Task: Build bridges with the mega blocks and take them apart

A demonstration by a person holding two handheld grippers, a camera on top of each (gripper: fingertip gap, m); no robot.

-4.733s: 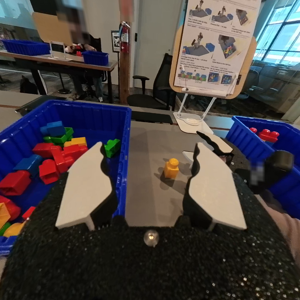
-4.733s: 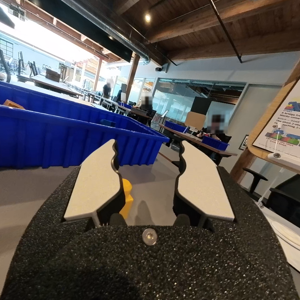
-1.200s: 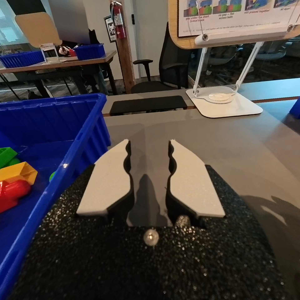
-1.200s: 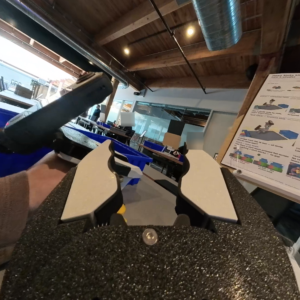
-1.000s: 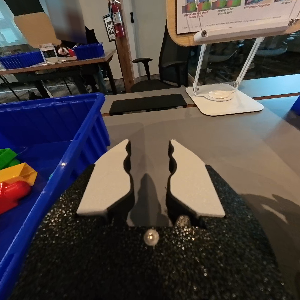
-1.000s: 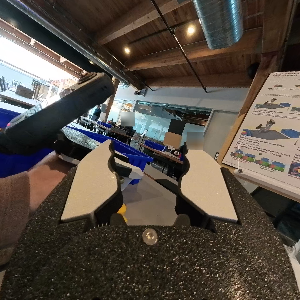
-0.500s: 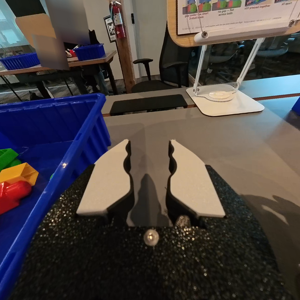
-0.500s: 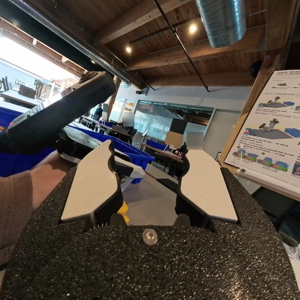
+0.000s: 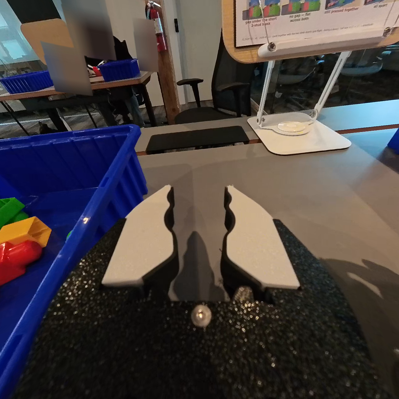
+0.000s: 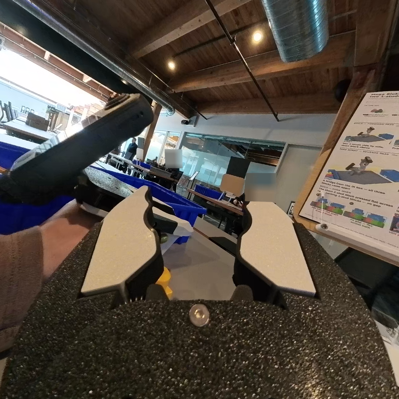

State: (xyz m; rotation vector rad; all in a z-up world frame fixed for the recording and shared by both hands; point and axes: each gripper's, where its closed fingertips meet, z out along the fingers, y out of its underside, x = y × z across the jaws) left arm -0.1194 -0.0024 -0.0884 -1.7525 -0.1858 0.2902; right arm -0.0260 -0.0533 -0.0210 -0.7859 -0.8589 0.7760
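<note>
Both the left hand-held gripper [image 9: 198, 190] and right hand-held gripper [image 10: 197, 192] are gaping empty over the bench [image 9: 280, 183], a blue bin [image 9: 121, 172] flanking the left one

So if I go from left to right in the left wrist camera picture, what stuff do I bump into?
Red block → yellow block → blue bin → left gripper → white stand base.

- A green block [image 9: 9, 208] is lying tilted at the blue bin's [image 9: 90, 218] left side.
- A yellow block [image 9: 24, 232] is resting against it, partly over a red block [image 9: 18, 257].
- Another yellow block [image 10: 165, 280] is peeking out low on the tabletop [image 10: 194, 269], mostly hidden.
</note>
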